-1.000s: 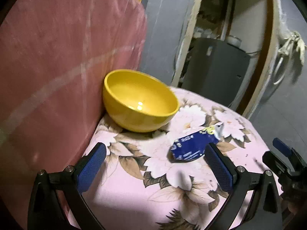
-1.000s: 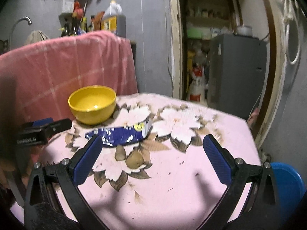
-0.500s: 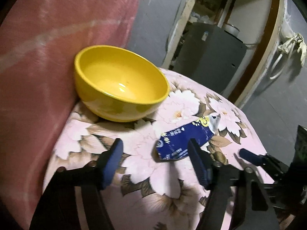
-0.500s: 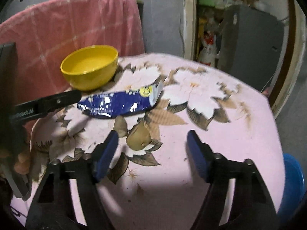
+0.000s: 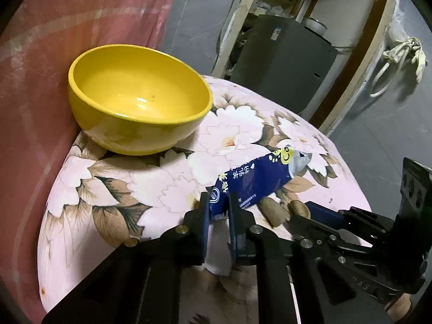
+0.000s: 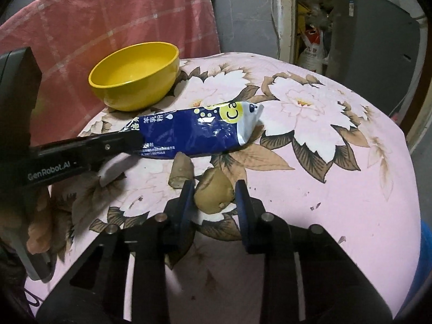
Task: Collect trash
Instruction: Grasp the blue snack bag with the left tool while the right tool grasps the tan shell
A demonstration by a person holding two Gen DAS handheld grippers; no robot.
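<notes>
On the table: a pink cloth (image 6: 337,178) printed with large white flowers and brown leaves covers a rounded top; small dark specks lie toward 4 o'clock in the right wrist view.
Wrapper: a crumpled blue sachet (image 6: 194,132) with a yellow "Ca" mark and a torn silver end lies flat near the middle of the cloth, its torn end pointing to 2 o'clock.
Left tongs: the left gripper (image 5: 219,210) is closing and its pads pinch the near end of the sachet (image 5: 253,181); in the right wrist view it reaches in from 9 o'clock (image 6: 135,139).
Right tongs: the right gripper (image 6: 214,197) is closing around a brown potato-like lump (image 6: 214,194); whether both pads already press it I cannot tell.
Second lump: a smaller brown piece (image 6: 180,172) sits just beside the first, at its 10 o'clock, touching the sachet's lower edge.
Bowl: a yellow bowl (image 5: 137,100) stands at 11 o'clock of the sachet, against a pink checked towel (image 6: 113,24).
Room: grey walls, a dark grey cabinet (image 5: 283,62) at 1 o'clock beyond a pale door frame (image 5: 237,19), a rag (image 5: 405,54) hanging at 2 o'clock.
Floor side: a blue container (image 6: 424,259) shows past the table edge at 4 o'clock.
</notes>
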